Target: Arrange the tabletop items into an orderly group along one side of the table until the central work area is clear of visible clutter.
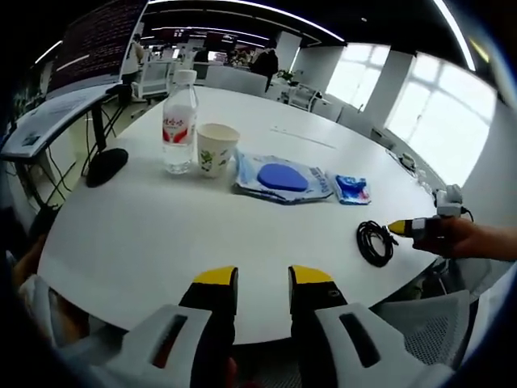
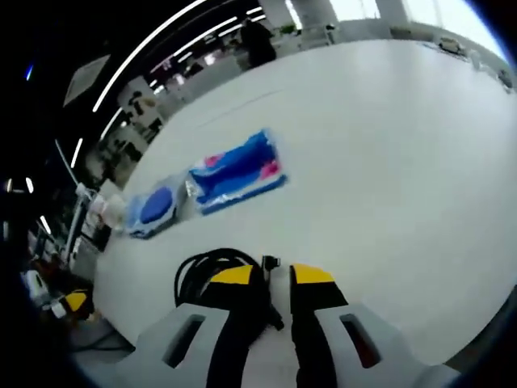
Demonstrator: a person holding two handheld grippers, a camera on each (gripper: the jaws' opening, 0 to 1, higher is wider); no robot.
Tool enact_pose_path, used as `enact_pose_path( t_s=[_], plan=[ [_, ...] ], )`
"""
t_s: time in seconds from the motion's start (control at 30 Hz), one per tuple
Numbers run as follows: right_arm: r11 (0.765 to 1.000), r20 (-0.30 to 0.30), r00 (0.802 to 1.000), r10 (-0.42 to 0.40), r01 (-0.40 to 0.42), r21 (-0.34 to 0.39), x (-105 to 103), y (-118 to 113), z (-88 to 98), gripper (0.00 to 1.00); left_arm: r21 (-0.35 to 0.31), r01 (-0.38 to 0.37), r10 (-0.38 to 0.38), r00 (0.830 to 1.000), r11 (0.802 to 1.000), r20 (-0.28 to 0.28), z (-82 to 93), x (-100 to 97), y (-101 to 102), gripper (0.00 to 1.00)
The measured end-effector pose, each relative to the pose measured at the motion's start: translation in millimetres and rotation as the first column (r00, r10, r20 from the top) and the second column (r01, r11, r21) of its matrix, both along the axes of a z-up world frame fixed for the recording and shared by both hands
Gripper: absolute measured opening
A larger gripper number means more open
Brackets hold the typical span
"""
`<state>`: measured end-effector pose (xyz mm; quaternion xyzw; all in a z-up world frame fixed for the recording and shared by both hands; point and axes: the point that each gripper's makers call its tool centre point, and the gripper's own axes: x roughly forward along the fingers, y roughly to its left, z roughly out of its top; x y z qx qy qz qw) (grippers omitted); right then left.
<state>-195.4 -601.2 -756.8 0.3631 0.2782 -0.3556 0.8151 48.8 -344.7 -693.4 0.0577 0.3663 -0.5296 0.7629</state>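
Evidently the step in hand is collecting the coiled black cable (image 2: 212,273), which lies near the table (image 1: 145,234) edge, apart from the row of bottle (image 1: 178,123), paper cup (image 1: 216,149) and two blue packets. The right gripper (image 2: 272,276) sits over the coil, jaws narrowly apart, whether gripping I cannot tell; the left gripper (image 1: 263,279) hangs off the near edge, slightly parted and empty. Next, the cable likely needs pinching and carrying beside the small packet (image 1: 352,188).

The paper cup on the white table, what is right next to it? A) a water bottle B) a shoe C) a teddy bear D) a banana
A: in the left gripper view the paper cup stands right beside a clear water bottle with a red label, on the table.
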Motion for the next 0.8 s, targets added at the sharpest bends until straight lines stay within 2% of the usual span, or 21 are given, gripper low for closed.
enact_pose_path(
  t_s=[0.3,0.47,0.53,0.63,0.8],
  plan=[
    [0.999,0.004,0.999,0.033,-0.033,-0.001,7,10,1.5,0.16,-0.001,0.018,-0.018,1.000,1.000,0.001,0.3,-2.6,-3,0.23],
    [0.997,-0.029,0.997,0.071,-0.072,-0.011,10,17,-3.2,0.18,-0.004,0.030,-0.030,1.000,1.000,0.010,2.8,-3.0,-5,0.24],
    [0.996,-0.052,0.995,0.091,-0.092,-0.016,10,18,-5.1,0.16,-0.005,0.035,-0.035,0.999,0.999,0.018,4.6,-2.0,-6,0.25],
    [0.984,-0.148,0.975,0.167,-0.173,-0.031,6,19,-12.0,0.16,-0.004,0.048,-0.048,0.998,0.999,0.034,7.9,-1.2,-8,0.28],
    [0.968,-0.175,0.956,0.234,-0.246,-0.051,13,19,-12.4,0.11,-0.012,0.055,-0.054,0.997,0.998,0.052,14.7,4.8,-11,0.30]
  ],
)
